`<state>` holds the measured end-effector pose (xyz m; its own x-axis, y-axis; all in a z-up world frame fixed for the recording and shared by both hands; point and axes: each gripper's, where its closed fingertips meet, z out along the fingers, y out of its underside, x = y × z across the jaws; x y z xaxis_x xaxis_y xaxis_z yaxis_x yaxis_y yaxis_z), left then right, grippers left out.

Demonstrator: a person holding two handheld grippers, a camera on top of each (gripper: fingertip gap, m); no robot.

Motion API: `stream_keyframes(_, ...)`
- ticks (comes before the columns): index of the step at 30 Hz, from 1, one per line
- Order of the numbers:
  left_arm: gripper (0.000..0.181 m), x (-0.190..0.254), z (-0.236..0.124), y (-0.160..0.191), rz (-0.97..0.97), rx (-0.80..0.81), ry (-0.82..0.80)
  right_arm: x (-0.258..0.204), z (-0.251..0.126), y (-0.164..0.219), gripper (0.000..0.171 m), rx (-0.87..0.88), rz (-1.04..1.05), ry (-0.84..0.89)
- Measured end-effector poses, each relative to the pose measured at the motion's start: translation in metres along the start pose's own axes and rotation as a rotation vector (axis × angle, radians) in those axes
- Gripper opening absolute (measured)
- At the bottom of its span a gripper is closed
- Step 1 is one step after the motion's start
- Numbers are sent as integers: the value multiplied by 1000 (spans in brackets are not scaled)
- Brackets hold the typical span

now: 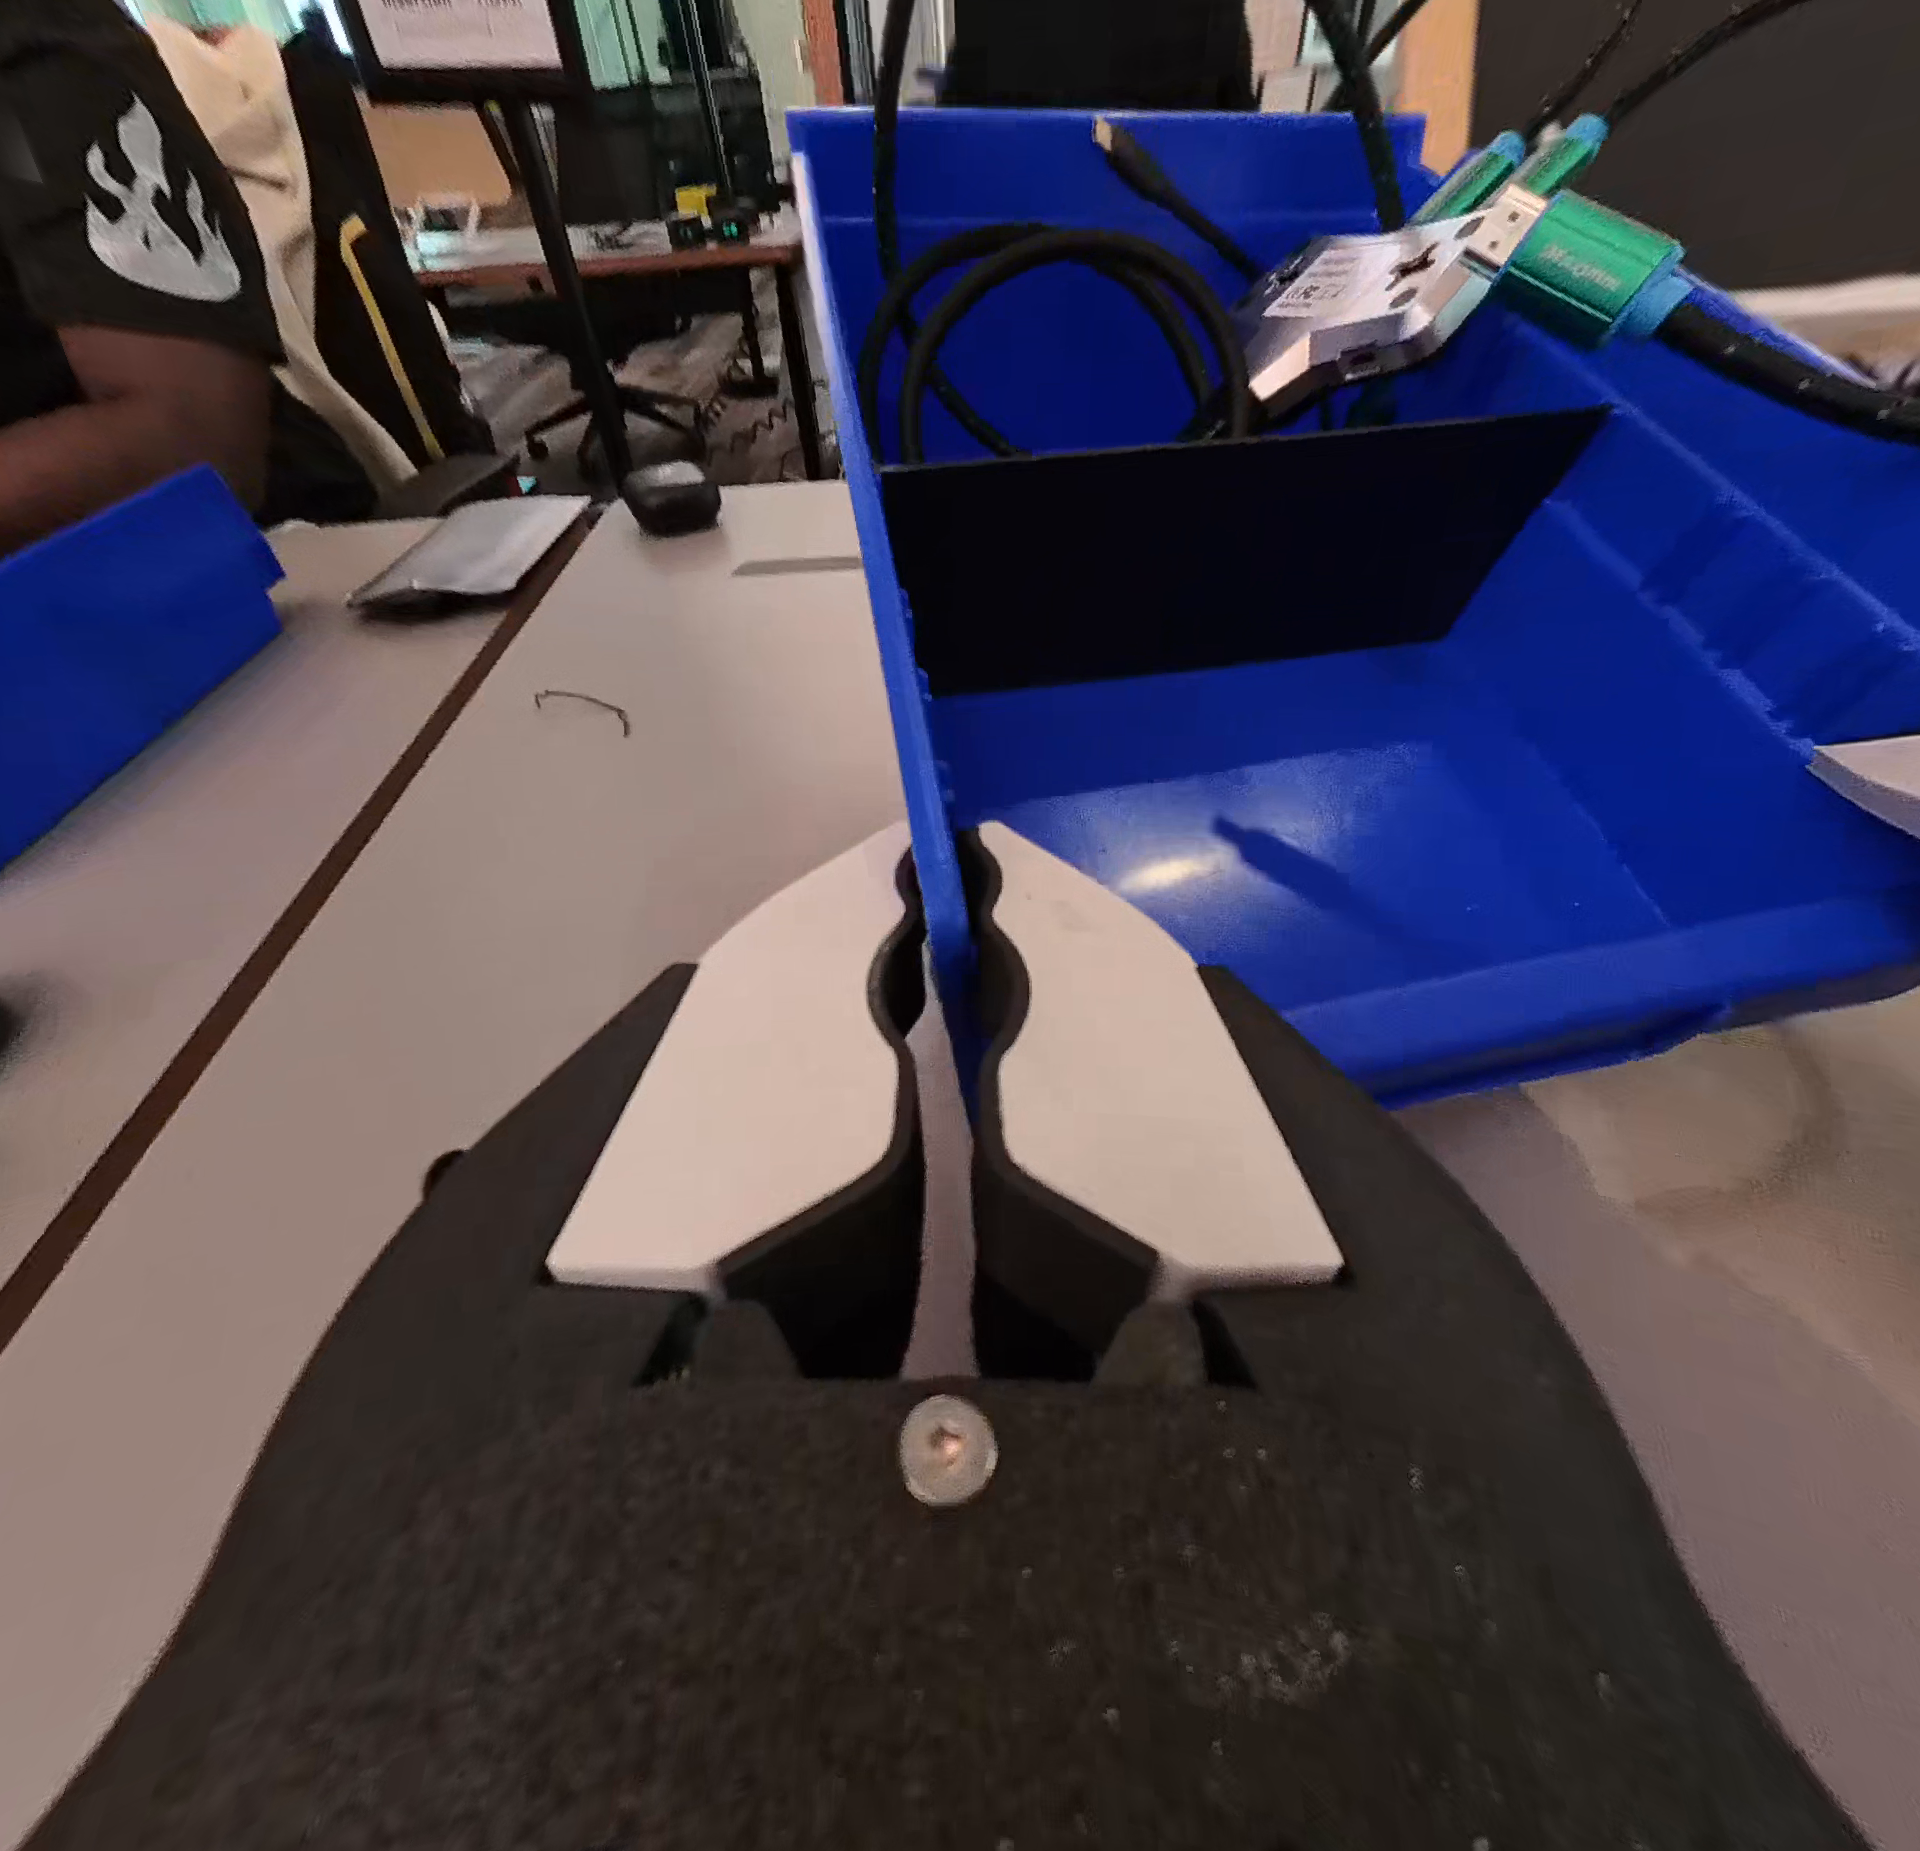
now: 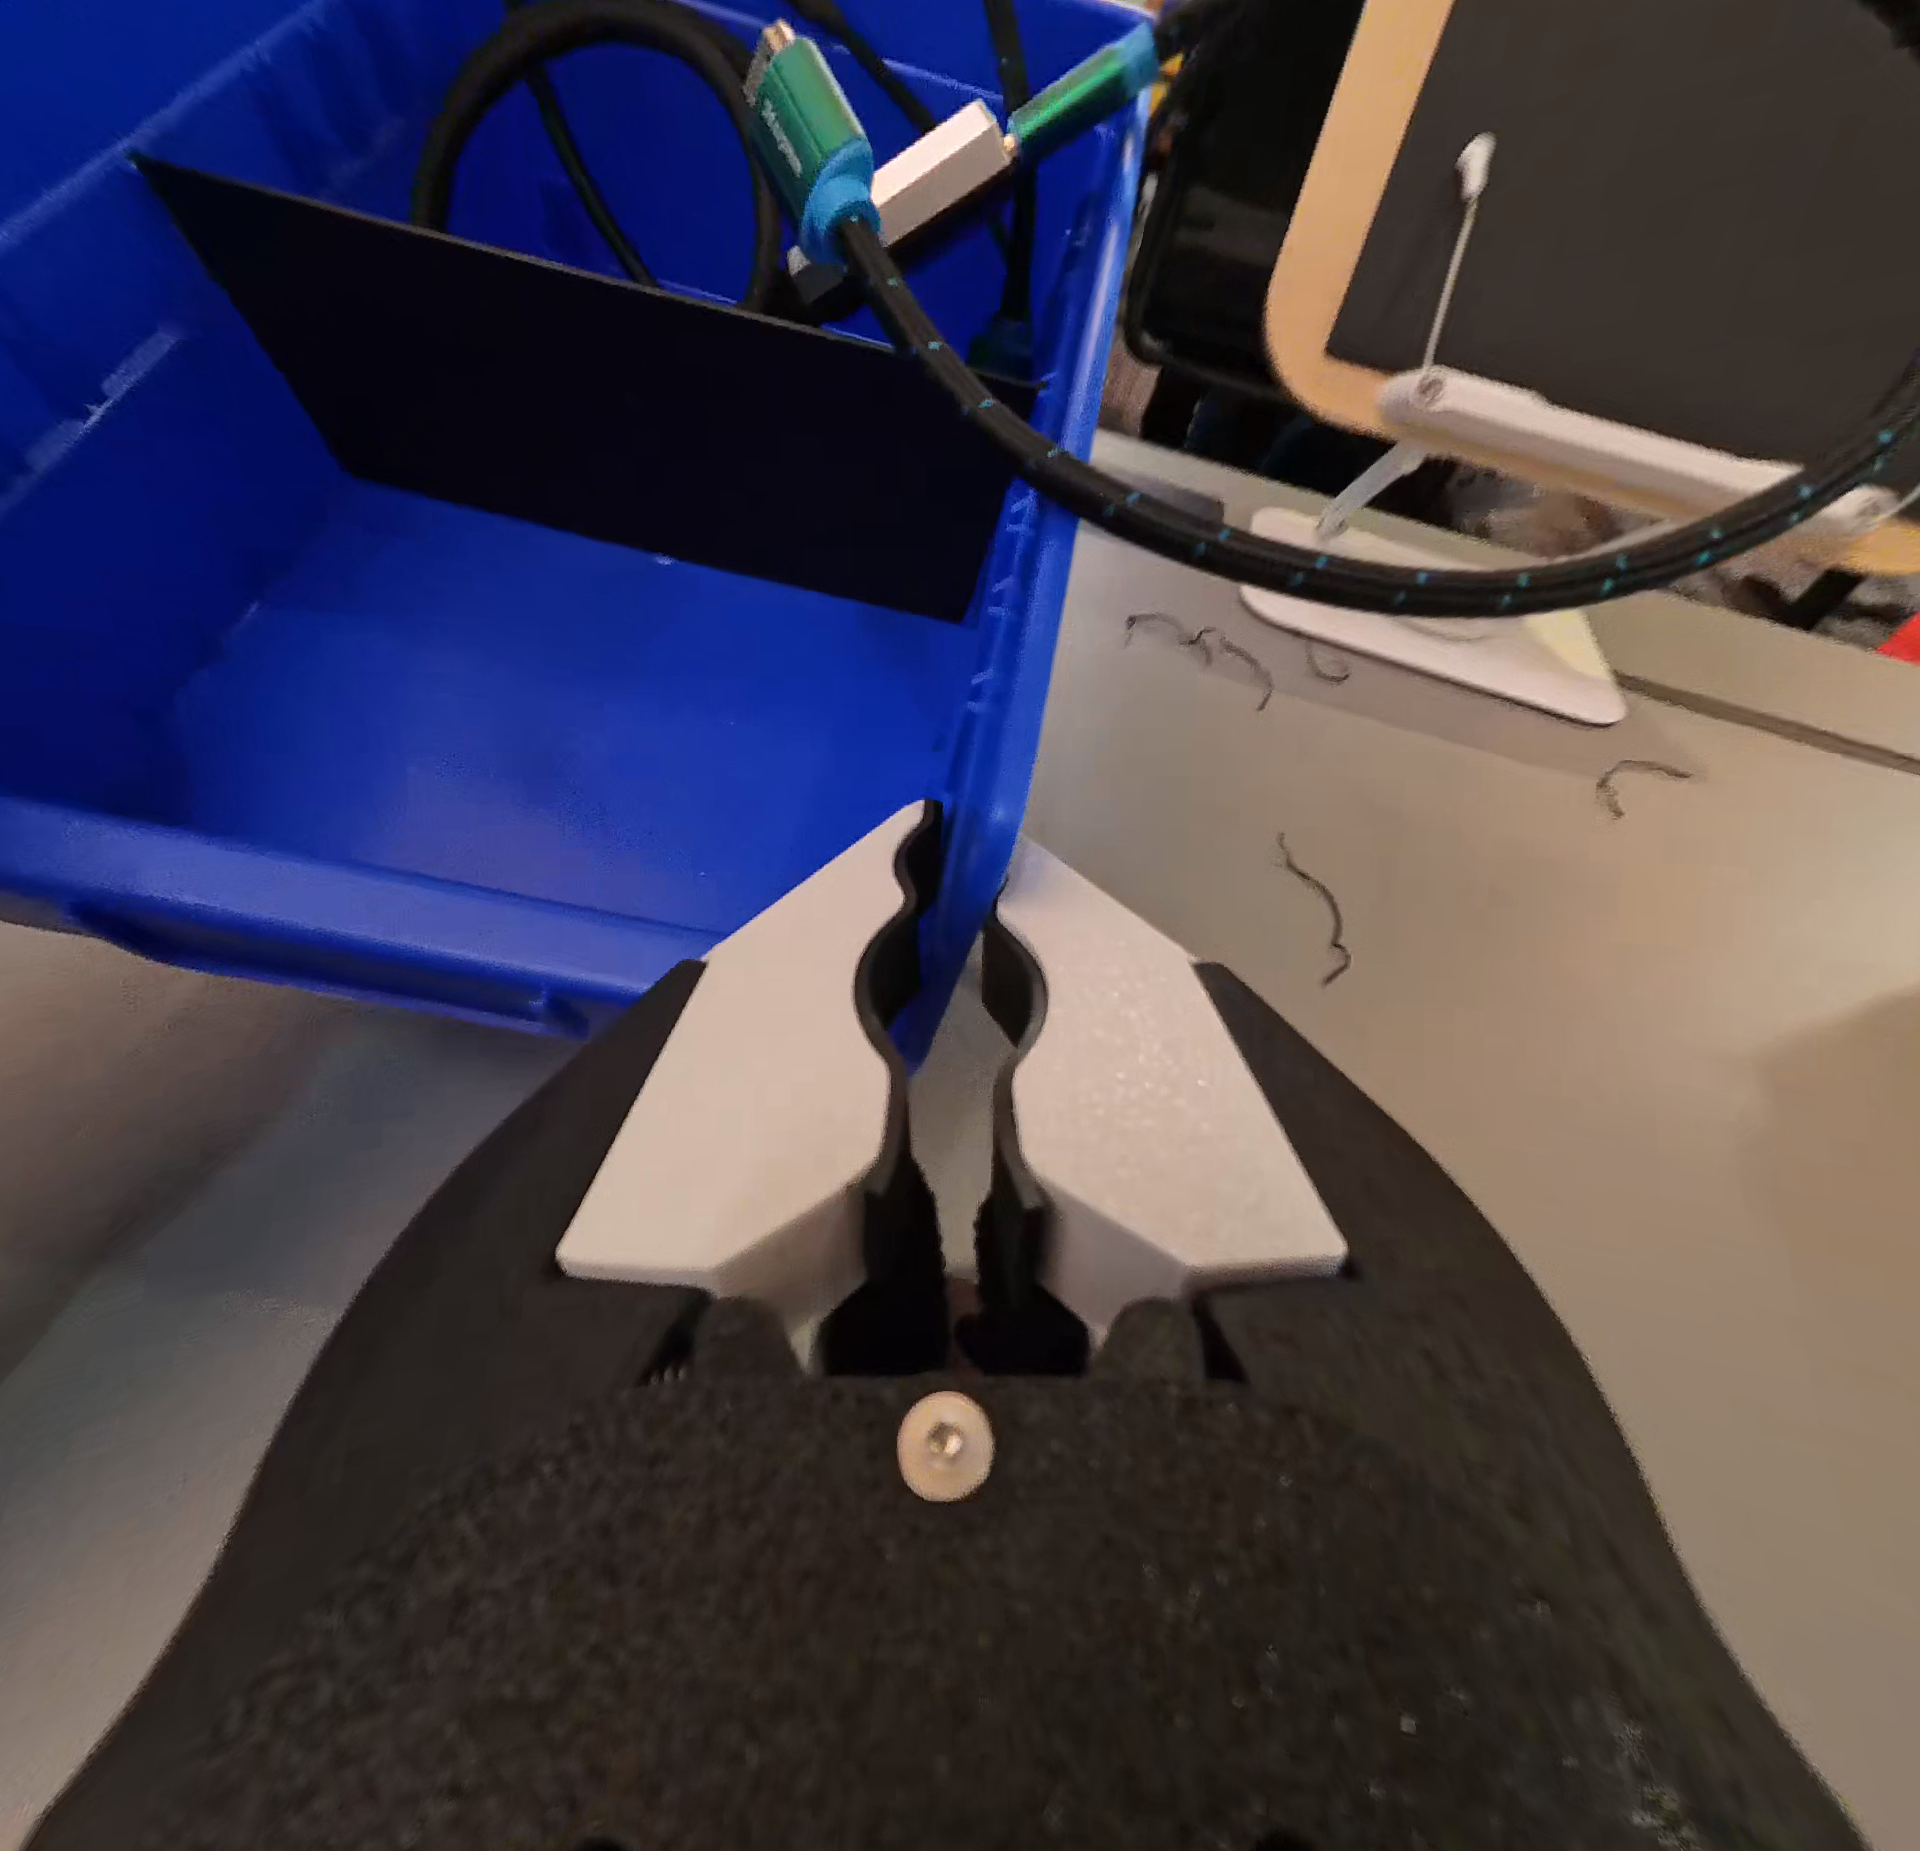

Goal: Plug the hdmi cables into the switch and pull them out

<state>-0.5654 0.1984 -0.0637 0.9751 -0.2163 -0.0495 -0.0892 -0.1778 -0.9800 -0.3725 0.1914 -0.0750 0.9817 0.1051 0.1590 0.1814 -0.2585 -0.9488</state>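
Observation:
A blue bin (image 1: 1351, 866) stands tilted on the grey table, split by a black divider (image 1: 1195, 544). My left gripper (image 1: 945, 845) is shut on the bin's left wall. My right gripper (image 2: 966, 835) is shut on its right wall (image 2: 997, 658). The silver HDMI switch (image 1: 1351, 315) lies in the back compartment among black cables. A green HDMI plug (image 2: 1070, 87) sits in one end of the switch (image 2: 940, 175). Another green plug (image 2: 805, 128) lies across it with its metal tip free. Its braided cable (image 2: 1143, 513) hangs over the bin's right wall.
A second blue bin (image 1: 114, 638), a phone (image 1: 468, 554) and a small black case (image 1: 670, 497) lie to the left, near a seated person (image 1: 125, 243). A white stand (image 2: 1455, 596) holding a board is at the right. Wire scraps (image 2: 1320, 918) lie on the table. One gripper's finger ends stand about 20 centimetres off the other's.

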Motion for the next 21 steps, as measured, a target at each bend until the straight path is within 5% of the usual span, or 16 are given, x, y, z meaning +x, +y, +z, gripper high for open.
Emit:
stream_keyframes(7, 4, 2, 60, 46, 5, -262, 43, 3, 50, 46, 3, -203, 9, -45)
stream_keyframes(12, 4, -2, 77, 47, -23, -261, 34, 2, 64, 46, 8, -166, 63, -134)
stream_keyframes(21, 12, -16, 80, 45, -42, -238, -23, 6, 5, 68, 22, -172, -5, -546)
